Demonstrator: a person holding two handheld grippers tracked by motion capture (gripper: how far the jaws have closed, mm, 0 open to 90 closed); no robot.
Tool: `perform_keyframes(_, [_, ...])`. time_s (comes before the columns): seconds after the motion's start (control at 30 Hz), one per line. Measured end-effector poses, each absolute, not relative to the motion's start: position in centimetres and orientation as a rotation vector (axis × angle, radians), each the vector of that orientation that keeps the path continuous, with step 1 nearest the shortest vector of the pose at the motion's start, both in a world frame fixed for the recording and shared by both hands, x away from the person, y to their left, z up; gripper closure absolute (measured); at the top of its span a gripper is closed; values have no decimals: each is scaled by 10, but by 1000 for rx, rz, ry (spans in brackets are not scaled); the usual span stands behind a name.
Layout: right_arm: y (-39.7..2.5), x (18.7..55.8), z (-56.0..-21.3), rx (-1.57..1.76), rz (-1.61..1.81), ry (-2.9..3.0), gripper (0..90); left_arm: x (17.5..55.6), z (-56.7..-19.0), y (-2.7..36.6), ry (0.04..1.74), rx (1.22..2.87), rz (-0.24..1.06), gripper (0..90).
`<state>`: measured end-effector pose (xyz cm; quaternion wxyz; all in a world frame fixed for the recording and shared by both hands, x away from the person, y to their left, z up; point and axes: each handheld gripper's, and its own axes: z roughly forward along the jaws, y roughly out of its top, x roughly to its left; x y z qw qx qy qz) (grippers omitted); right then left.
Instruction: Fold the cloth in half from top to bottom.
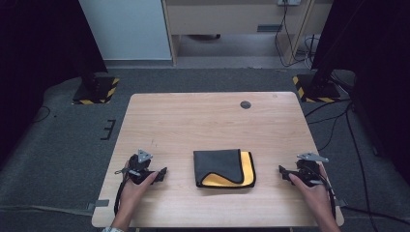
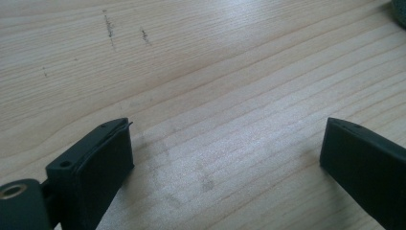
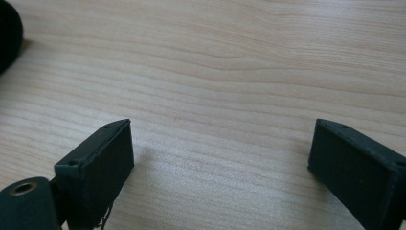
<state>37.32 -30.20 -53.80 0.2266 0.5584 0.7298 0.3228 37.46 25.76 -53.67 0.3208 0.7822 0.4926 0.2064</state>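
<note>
Pale wood table [image 1: 212, 121] fills the scene, its near edge where both forearms enter. Nearest, the left gripper [image 1: 162, 174] and the right gripper [image 1: 283, 171] rest low over the wood, each with jaws spread wide around bare grain. Between them, apart from both, lies a folded grey-and-yellow cloth [image 1: 224, 167]. Farther off, a small dark round cap [image 1: 245, 104] sits near the far edge.
</note>
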Motion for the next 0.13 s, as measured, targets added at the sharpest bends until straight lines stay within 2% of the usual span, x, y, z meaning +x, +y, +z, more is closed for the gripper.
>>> perform_keyframes(0.13, [-298,374,-538,1524,856,2020,75,375,-537,258,1293,2055,537,29])
